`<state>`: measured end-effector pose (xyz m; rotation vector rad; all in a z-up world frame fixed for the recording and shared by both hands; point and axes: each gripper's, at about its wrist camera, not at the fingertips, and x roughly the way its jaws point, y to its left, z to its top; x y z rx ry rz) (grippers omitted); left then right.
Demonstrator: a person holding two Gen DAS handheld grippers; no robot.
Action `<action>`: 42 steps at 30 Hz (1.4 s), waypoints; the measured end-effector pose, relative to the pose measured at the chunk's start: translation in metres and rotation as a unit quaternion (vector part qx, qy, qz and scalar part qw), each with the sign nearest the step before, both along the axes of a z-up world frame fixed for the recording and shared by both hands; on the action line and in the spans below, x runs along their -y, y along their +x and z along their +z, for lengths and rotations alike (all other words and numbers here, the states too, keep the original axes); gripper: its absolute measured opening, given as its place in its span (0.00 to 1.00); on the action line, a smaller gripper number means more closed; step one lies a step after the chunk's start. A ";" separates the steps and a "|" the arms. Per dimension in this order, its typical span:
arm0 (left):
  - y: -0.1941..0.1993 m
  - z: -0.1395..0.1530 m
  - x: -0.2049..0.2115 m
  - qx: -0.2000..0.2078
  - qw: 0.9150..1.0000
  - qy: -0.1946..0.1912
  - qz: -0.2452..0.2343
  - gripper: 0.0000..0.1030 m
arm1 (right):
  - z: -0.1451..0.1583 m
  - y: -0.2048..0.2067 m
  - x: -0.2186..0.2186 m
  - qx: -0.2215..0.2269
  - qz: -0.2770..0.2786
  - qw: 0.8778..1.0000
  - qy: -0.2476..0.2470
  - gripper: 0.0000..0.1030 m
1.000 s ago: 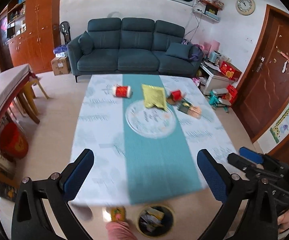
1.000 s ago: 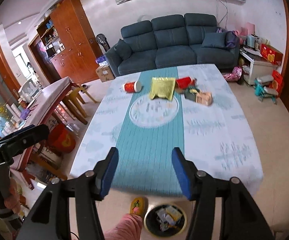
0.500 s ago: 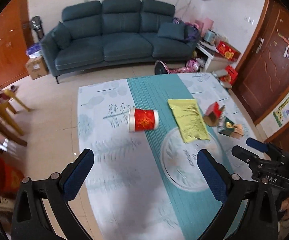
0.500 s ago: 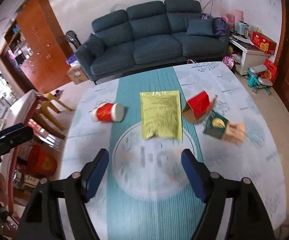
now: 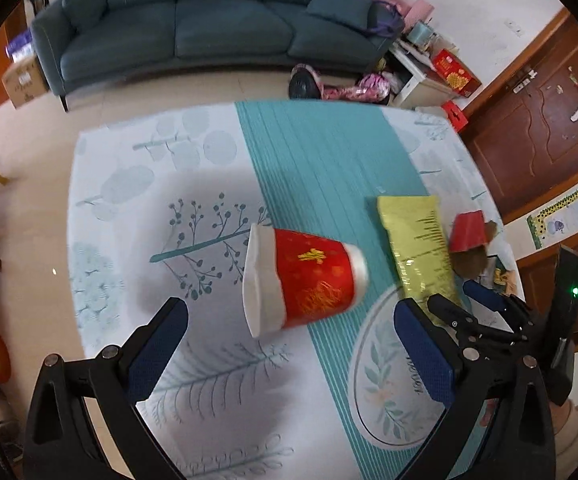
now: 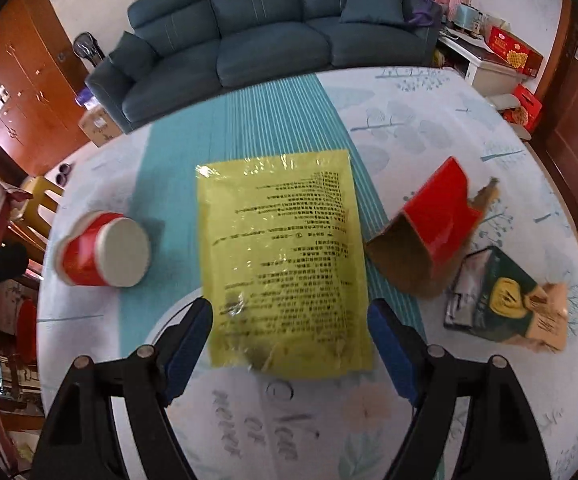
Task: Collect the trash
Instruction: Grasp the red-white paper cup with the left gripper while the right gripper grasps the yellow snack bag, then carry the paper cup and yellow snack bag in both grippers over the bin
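The left hand-held gripper (image 5: 289, 344) sits at the bottom of its view with its blue fingers spread wide and nothing between them; just above the gap, in the centre of the frame, a red paper cup (image 5: 303, 280) lies on its side on the counter (image 5: 129, 208), its white, squashed mouth turned to the left. To the right of the cup lies a yellow foil bag (image 5: 417, 244), and beyond it, at the right edge, a torn red carton (image 5: 469, 236). The right hand-held gripper (image 6: 289, 340) is also spread, empty, at the bottom of its own view, with the lower end of the yellow foil bag (image 6: 281, 264) lying flat between its fingertips on the teal stripe of the cloth. In that view the red paper cup (image 6: 103, 256) rests at middle left, its base facing the camera, the torn red carton (image 6: 429, 232) lies at middle right, and a dark green wrapper (image 6: 493, 296) with a tan scrap lies just below the carton. A blue sofa (image 6: 273, 32) fills the top of the frame.
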<state>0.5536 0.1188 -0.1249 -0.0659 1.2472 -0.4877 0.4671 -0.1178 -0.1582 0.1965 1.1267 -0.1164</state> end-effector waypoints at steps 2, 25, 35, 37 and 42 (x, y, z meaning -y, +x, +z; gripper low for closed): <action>0.008 -0.012 0.000 -0.015 1.000 0.001 0.005 0.98 | -0.007 0.004 -0.002 -0.008 0.000 1.000 -0.002 0.78; 0.000 -0.011 0.023 -0.060 0.993 -0.100 0.035 0.02 | -0.013 0.001 -0.004 0.008 -0.001 1.000 -0.007 0.15; -0.070 0.034 0.047 -0.014 0.998 -0.068 -0.010 0.02 | 0.014 -0.051 0.006 0.009 -0.022 0.993 0.114 0.11; -0.086 0.042 0.049 -0.005 0.998 -0.061 -0.018 0.02 | 0.022 -0.070 0.009 0.007 -0.026 0.991 0.132 0.11; -0.143 0.061 0.054 0.007 0.998 -0.047 -0.042 0.02 | 0.045 -0.122 0.013 0.007 -0.023 0.989 0.145 0.11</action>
